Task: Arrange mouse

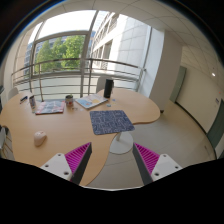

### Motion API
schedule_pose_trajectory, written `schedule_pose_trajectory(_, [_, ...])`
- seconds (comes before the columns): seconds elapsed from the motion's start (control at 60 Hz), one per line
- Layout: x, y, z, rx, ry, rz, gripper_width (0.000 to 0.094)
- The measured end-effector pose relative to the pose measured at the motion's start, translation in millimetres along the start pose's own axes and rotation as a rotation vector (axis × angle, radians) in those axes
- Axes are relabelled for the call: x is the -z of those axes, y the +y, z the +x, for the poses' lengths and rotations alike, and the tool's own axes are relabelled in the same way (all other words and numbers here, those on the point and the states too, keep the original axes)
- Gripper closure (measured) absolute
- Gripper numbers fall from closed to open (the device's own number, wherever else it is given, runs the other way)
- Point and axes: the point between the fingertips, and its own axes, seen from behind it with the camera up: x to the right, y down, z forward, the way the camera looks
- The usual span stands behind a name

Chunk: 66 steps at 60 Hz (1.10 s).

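Observation:
A white mouse (40, 138) lies on the wooden table (70, 125), to the left of a dark speckled mouse pad (110, 121) near the table's front edge. My gripper (112, 160) is open and empty, held well back from the table and above the floor. Its two fingers with pink pads (75, 157) stand wide apart. The mouse is ahead and to the left of the left finger, and the mouse pad is ahead between the fingers.
On the far part of the table are a magazine (48, 107), a small cup (69, 100), a book or papers (91, 101) and a dark upright device (108, 88). Large windows (70, 50) stand behind. The table's white pedestal (122, 143) is below the pad.

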Motion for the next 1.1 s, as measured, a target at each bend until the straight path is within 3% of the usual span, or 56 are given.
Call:
schedule_pose_trajectory(0.183, [0.2, 15.5, -10.8, -0.002, -0.024, -0.017, 0.0091])
schedule_pose_trajectory(0.333, [9.7, 58.9, -41.6, 0.014, -0.078, -0.069, 0.0086])
schedule_pose_trajectory(0.6, [4.3, 130.6, -193.4, 0.057, -0.32, -0.119, 0.0086])
schedule_pose_trajectory(0.817, [-41.8, 109.7, -336.4, 0.097, -0.456, -0.042, 0.0082])
schedule_pose_trajectory(1.1, [-140.9, 79.8, -437.8, 0.043, -0.442, -0.052, 0.0085])
